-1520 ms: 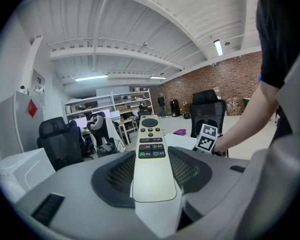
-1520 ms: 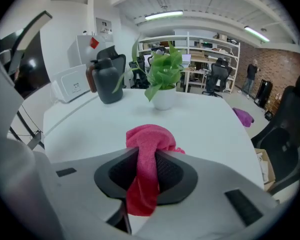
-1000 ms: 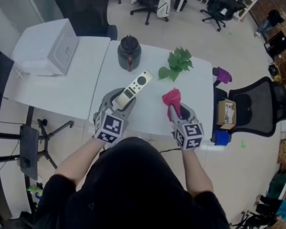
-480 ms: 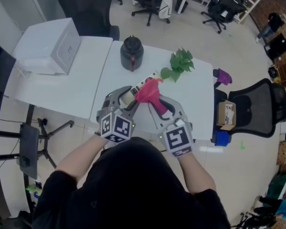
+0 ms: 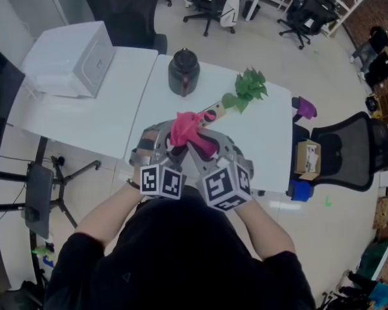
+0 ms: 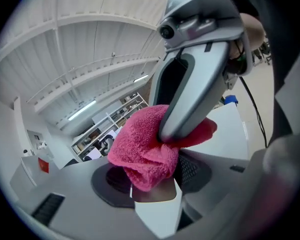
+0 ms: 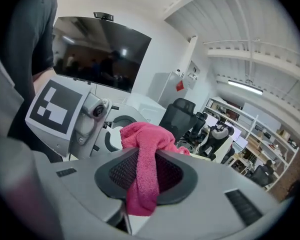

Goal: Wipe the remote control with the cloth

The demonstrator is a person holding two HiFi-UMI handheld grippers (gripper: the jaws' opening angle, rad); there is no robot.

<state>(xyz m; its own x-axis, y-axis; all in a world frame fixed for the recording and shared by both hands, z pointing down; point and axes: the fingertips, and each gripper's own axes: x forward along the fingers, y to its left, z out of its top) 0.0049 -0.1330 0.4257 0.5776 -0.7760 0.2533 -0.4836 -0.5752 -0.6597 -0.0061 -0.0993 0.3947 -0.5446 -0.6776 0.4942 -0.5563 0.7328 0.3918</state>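
In the head view my left gripper (image 5: 163, 142) is shut on the near end of the white remote control (image 5: 210, 116), held up over the table; only its far tip shows beyond the cloth. My right gripper (image 5: 200, 148) is shut on the pink cloth (image 5: 184, 129), which lies bunched on the remote's middle. The left gripper view shows the cloth (image 6: 142, 154) on the white remote (image 6: 156, 215) between my left gripper's (image 6: 155, 184) pads, under the right gripper's finger (image 6: 190, 94). In the right gripper view the cloth (image 7: 142, 156) hangs from my right gripper (image 7: 145, 176).
On the white table (image 5: 262, 157) stand a black teapot (image 5: 183, 72) and a sprig of green leaves (image 5: 249, 88). A white box (image 5: 74, 60) sits on the neighbouring table at left. A purple object (image 5: 305, 107) and a black office chair (image 5: 346, 150) are at right.
My right gripper has swung left with the pink cloth, from beside the remote onto it. Both grippers have rolled, and the remote is lifted a little in the left gripper.
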